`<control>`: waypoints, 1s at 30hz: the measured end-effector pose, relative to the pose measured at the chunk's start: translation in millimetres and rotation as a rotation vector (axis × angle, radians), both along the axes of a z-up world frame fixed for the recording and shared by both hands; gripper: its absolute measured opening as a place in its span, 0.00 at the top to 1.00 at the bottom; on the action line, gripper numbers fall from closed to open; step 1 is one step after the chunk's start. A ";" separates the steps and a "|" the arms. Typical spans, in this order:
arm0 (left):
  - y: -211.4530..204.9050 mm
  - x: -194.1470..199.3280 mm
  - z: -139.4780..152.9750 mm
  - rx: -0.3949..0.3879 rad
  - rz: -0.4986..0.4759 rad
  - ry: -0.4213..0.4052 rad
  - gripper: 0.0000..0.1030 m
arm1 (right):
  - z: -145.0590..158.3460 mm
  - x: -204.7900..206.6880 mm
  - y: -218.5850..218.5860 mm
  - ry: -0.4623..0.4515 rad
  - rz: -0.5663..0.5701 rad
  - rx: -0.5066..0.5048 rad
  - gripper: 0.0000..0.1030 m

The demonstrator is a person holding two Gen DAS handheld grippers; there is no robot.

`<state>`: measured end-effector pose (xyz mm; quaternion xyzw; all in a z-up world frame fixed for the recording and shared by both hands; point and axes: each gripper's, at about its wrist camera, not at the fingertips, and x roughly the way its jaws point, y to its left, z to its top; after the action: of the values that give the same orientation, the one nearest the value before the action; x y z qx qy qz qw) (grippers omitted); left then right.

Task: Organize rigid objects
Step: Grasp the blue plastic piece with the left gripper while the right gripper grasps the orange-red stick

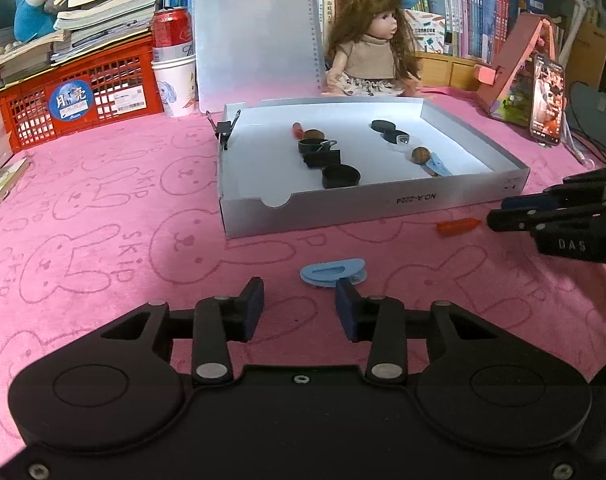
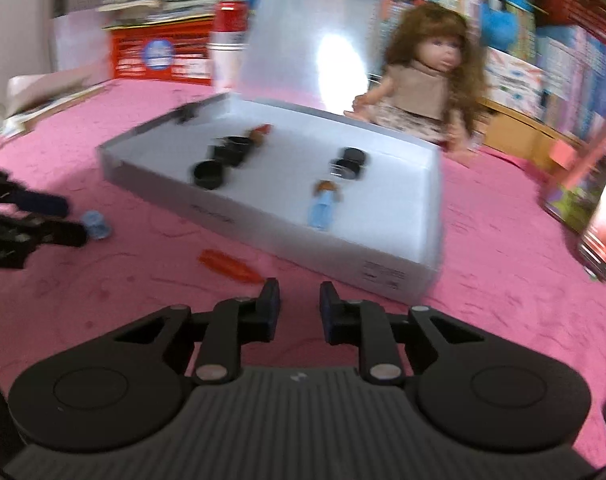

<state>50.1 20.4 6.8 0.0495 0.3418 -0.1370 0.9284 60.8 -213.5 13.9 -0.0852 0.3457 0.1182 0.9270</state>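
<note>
- The right wrist picture is blurry, so the small things in the white box (image 2: 399, 272) are hard to make out.
- The right gripper (image 2: 299, 300) has its fingers a little apart with nothing between them.
- The orange piece (image 1: 458, 226) lies on the pink cloth (image 1: 103, 240), just in front of the box and near the right gripper.
- The left gripper (image 1: 299, 300) has its fingers apart and holds nothing.
- The blue clip (image 1: 333, 272) lies flat on the cloth, just past the left gripper's fingertips. One fingertip hides a bit of its edge.
- Black round caps (image 1: 341, 176) sit inside the box.
</note>
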 end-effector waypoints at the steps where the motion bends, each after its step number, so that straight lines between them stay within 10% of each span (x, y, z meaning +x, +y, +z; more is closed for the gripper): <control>1: 0.2 -0.9 1.1 -0.011 0.002 -0.002 0.58 | 1.4 0.1 -2.7 0.007 -0.015 0.019 0.67; 12: -28.2 -1.3 -0.9 -0.062 0.035 -0.057 0.45 | 5.7 -16.8 14.6 -0.043 -0.072 0.199 0.43; 17: -30.4 0.7 -10.0 -0.052 0.080 -0.058 0.65 | 1.4 -20.0 21.2 -0.067 -0.117 0.204 0.34; 30: -1.5 -3.4 1.1 -0.053 0.167 -0.120 0.65 | -11.9 -10.1 53.7 -0.074 -0.234 0.141 0.23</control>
<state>46.6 18.8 7.9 0.0043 0.2847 -0.0651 0.9564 50.7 -159.8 2.1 0.0166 0.3097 0.0302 0.9502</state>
